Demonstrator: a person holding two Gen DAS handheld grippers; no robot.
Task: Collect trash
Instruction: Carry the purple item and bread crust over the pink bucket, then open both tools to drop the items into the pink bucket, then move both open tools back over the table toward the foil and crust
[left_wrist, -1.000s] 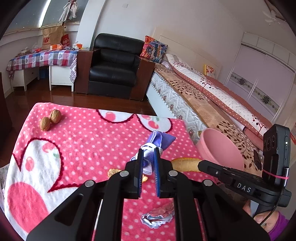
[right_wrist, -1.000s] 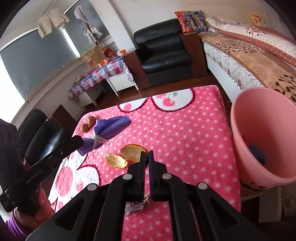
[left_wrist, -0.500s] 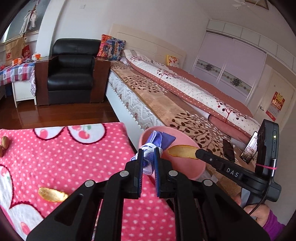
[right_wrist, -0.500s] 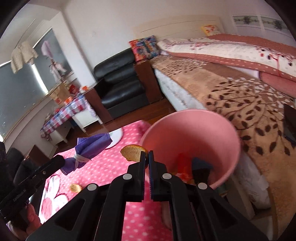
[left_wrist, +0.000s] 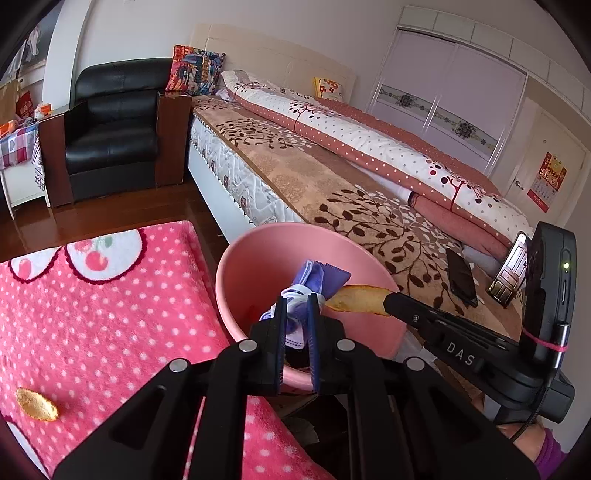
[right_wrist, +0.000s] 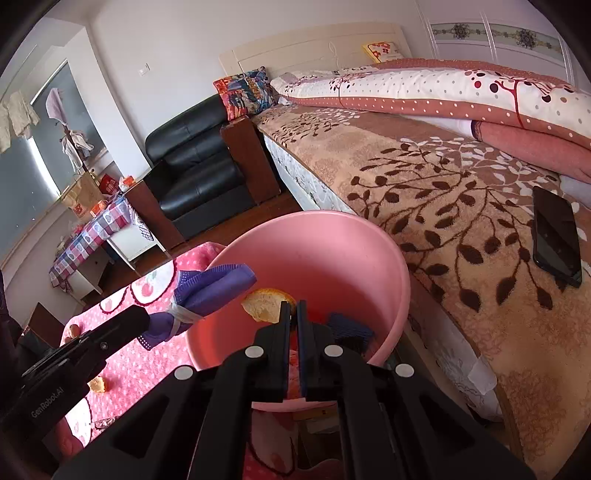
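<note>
Both pairs of jaws are clamped on trash: the left gripper (left_wrist: 295, 301) pinches a crumpled purple face mask (left_wrist: 319, 278) with only a narrow gap between its blue pads, and the right gripper (right_wrist: 291, 308) is closed tight on the edge of a piece of orange peel (right_wrist: 266, 302). Mask and peel both hang over the open mouth of the pink bin (left_wrist: 258, 258), the mask nearer the bin's left rim, the peel beside it toward the middle. Inside the bin lie a dark blue scrap (right_wrist: 349, 326) and something red, too hidden to name. The bin stands between the right edge of the pink polka-dot blanket (left_wrist: 92, 314) and the side of the bed (left_wrist: 295, 173). Another peel piece (left_wrist: 37, 405) lies near the blanket's near left edge. A dark phone (right_wrist: 556, 236) rests on the bed's brown leaf-patterned cover.
</note>
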